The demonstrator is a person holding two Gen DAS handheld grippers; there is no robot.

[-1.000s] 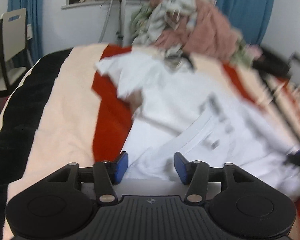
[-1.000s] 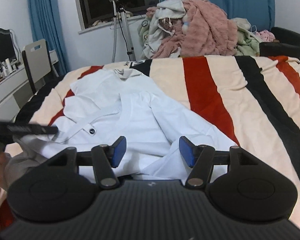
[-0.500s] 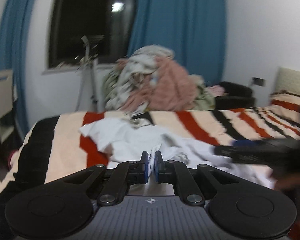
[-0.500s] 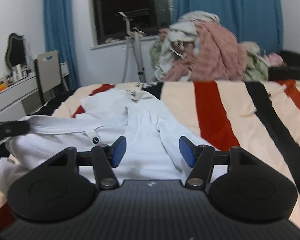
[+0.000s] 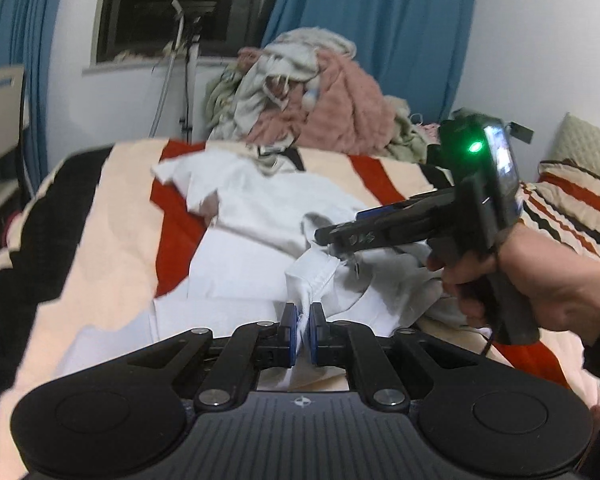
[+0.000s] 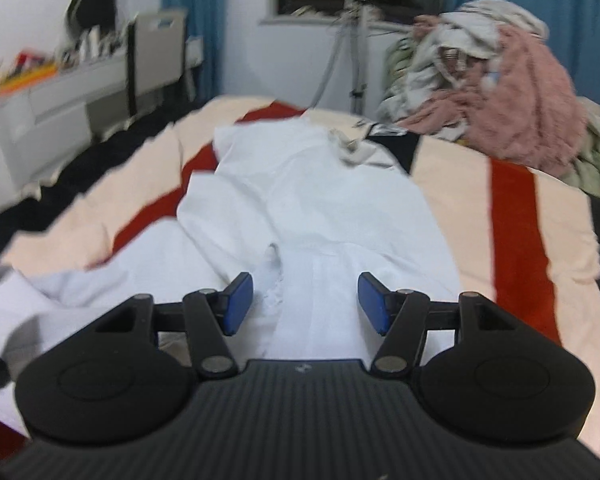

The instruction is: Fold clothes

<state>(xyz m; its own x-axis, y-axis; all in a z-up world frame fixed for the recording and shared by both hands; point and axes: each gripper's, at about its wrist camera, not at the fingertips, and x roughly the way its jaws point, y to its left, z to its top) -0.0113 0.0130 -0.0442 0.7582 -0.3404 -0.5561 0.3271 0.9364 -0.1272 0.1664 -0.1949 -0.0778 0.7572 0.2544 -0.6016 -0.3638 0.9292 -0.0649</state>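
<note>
- Step in hand, as I judge it: taking hold of the shirt (image 5: 260, 216) at two points, so it can be lifted and laid flat for the first fold.
- The left gripper (image 5: 302, 326) is clenched on a bunched hem or cuff of the shirt; white cloth shows between its blue pads (image 5: 289, 320).
- The right gripper (image 6: 306, 300) hangs low over the cloth with jaws released and wide apart, nothing between them.
- In the left view the right gripper reaches in from the side, held by the hand (image 5: 540, 276); its tip seems to be just beside the same bunch, but blur makes contact unsure.
- The next move calls for the right jaws to close on a second edge, well apart from the left grip, then to pull the cloth taut.
- The shirt is white, thin and crumpled, with folds lying over each other. It lies along the striped bed (image 6: 512, 208), near the clothes pile (image 6: 500, 80).
</note>
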